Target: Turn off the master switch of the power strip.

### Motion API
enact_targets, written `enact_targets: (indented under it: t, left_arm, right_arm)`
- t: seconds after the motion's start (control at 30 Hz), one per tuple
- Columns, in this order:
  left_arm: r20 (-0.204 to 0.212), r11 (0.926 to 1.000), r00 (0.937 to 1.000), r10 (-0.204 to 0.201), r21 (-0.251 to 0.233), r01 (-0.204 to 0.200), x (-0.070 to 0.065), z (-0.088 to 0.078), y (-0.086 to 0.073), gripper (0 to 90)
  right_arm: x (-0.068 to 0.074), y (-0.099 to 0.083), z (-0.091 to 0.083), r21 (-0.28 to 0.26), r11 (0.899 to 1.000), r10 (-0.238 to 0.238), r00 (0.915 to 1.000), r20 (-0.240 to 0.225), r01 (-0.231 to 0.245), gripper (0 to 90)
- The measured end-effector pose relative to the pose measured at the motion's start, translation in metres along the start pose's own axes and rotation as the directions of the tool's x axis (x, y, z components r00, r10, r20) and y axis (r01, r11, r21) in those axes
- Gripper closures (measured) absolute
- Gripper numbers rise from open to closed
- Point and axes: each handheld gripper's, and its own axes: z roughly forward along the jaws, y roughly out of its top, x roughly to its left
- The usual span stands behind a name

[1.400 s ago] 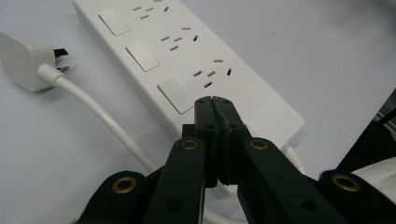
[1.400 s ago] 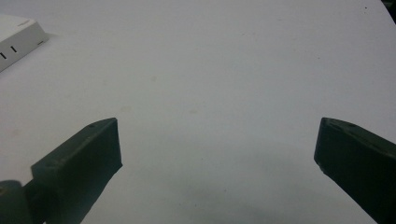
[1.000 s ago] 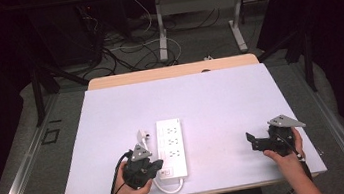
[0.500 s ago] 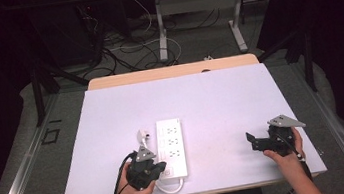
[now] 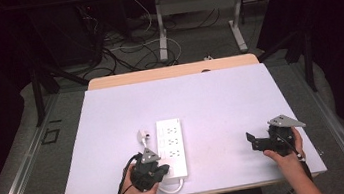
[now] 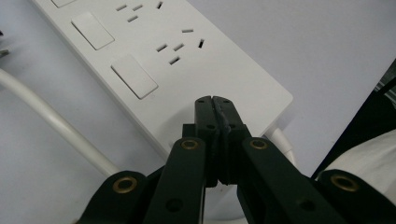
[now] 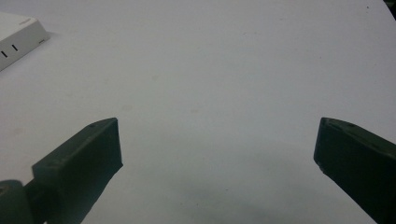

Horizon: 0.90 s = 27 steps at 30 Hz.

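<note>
Jaws pressed together, empty, on left gripper (image 6: 215, 100), poised over near end of power strip (image 5: 171, 147), which lies at 6 o'clock on table (image 5: 210, 97) | jaws spread wide on right gripper (image 5: 256, 141), at 4 o'clock | risk: strip may be nudged by closed tips | no writing legible.

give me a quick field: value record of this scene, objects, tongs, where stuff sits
surface: white table
object: white power strip, lying flat, near the front edge
plug: white plug, left of the strip
cable: white cable runs beside the strip
left tongs: left tongs shut, empty, tips over the strip's near end
right tongs: right tongs open, empty, over bare table
</note>
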Motion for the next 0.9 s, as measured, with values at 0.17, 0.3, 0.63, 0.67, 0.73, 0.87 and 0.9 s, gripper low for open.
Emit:
enact_targets:
  t: [0.17,0.3,0.63,0.67,0.73,0.87,0.9]
  left_arm:
    - [-0.011,0.9998,0.9997,0.021,0.000,-0.021,-0.0012,0.0009,-0.0005,90.0]
    - [-0.016,0.9999,0.9998,0.015,0.001,-0.015,-0.0029,0.0023,-0.0007,90.0]
    - [-0.032,0.9985,0.9982,0.051,0.022,-0.050,-0.0040,0.0029,0.0003,90.0]
    - [-0.035,0.9986,0.9982,0.049,0.019,-0.049,-0.0053,0.0034,0.0002,90.0]
    - [-0.040,0.9987,0.9979,0.050,0.014,-0.050,-0.0053,0.0033,-0.0001,90.0]
    - [-0.029,0.9995,0.9991,0.031,0.003,-0.031,-0.0038,0.0021,-0.0006,90.0]
    - [-0.024,0.9998,0.9996,0.016,-0.009,-0.016,-0.0042,0.0012,-0.0009,90.0]
  right_arm:
    - [-0.0003,0.0000,0.0001,-0.001,1.000,0.002,1.0000,0.001,-0.002,0.5]
    - [0.0001,0.0002,-0.0005,0.005,1.000,0.002,1.0000,0.002,-0.002,0.5]
    - [0.0014,-0.0003,0.0006,0.003,1.000,0.010,1.0000,0.002,-0.010,0.5]
    - [0.0017,-0.0004,0.0006,0.003,1.000,0.010,0.9999,0.004,-0.010,0.5]
    - [0.0019,-0.0003,0.0006,0.005,1.000,0.009,1.0000,-0.004,-0.009,0.5]
    - [0.0022,-0.0004,0.0010,-0.002,1.000,0.007,1.0000,0.003,-0.007,0.5]
    - [0.0020,-0.0005,0.0011,-0.004,1.000,0.012,0.9999,0.004,-0.012,0.5]
